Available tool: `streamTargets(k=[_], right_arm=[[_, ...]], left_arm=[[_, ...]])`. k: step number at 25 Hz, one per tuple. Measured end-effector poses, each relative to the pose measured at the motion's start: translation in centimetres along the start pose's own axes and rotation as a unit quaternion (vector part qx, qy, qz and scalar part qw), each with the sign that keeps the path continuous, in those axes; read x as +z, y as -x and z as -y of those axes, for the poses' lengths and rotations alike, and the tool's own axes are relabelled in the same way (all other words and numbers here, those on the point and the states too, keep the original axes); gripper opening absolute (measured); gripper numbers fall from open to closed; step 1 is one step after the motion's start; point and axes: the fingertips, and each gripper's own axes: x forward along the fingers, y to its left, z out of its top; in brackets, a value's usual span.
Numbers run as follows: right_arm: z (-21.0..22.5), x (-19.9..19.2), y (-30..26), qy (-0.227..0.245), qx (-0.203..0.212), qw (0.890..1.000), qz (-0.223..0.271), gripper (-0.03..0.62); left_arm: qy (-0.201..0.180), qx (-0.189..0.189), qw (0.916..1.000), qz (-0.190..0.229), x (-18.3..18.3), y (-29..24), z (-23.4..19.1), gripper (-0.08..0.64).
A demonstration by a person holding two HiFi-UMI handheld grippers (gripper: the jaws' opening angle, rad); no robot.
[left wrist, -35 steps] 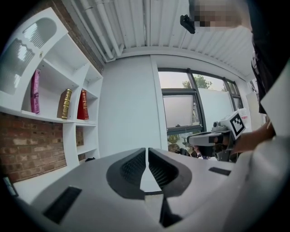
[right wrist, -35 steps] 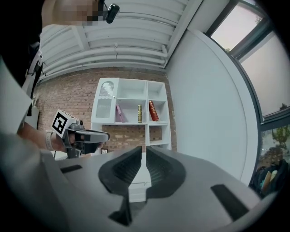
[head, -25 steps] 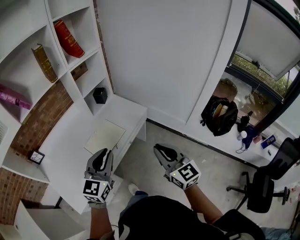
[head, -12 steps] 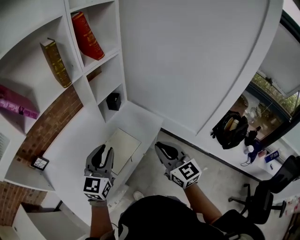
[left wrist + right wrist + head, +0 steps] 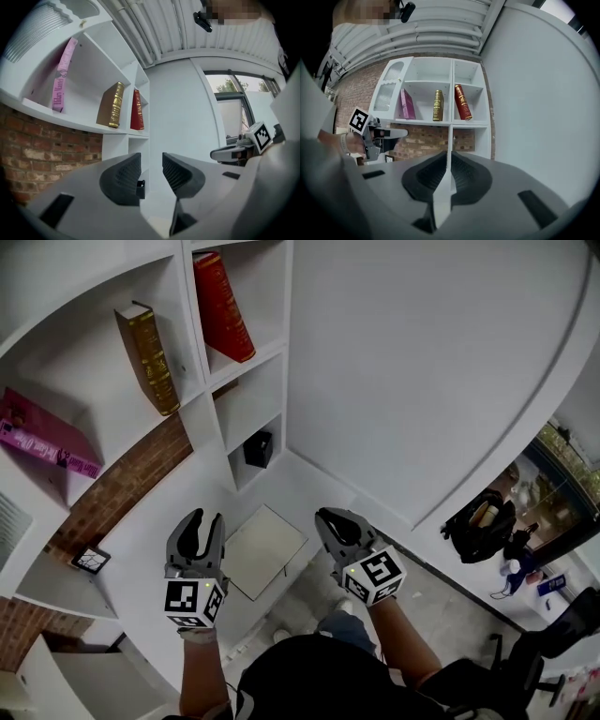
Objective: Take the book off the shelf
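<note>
Pink book (image 5: 42, 437) spine lettering, unreadable

A red book (image 5: 223, 306) with gold bands, a gold-brown book (image 5: 148, 357) and a pink book (image 5: 47, 442) stand out against the white shelf (image 5: 200, 362), backed by a red-brown brick wall (image 5: 122, 488). Nearer, a black box (image 5: 258, 448) and a cream pad (image 5: 265, 549) mark the white table (image 5: 159, 521). The grey left claw (image 5: 204, 518) and right claw (image 5: 325, 514) carry black-and-white square markers.

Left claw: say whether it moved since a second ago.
Yes. The left claw has advanced toward the shelf: it was short of the cream sheet, now it is beside it. Its jaws have just been opening, with nothing between.
</note>
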Motion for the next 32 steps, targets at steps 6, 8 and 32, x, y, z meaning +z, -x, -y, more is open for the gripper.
streamTargets(k=[6,8,32], right_arm=[[1.8,0.3,-5.5,-0.013,0.030,0.999,-0.003,0.035],[2.6,0.4,-7.4,-0.018,0.045,0.999,-0.004,0.035],[7.4,2.0,-24.5,-0.034,0.263,0.964,-0.019,0.035]], left_arm=[[-0.020,0.055,0.9982,0.011,2.1,-2.7,-3.0,0.138],[-0.032,0.071,0.9969,0.013,2.9,-3.9,-3.9,0.140],[-0.089,0.307,0.9466,0.041,11.1,-13.1,-13.6,0.207]])
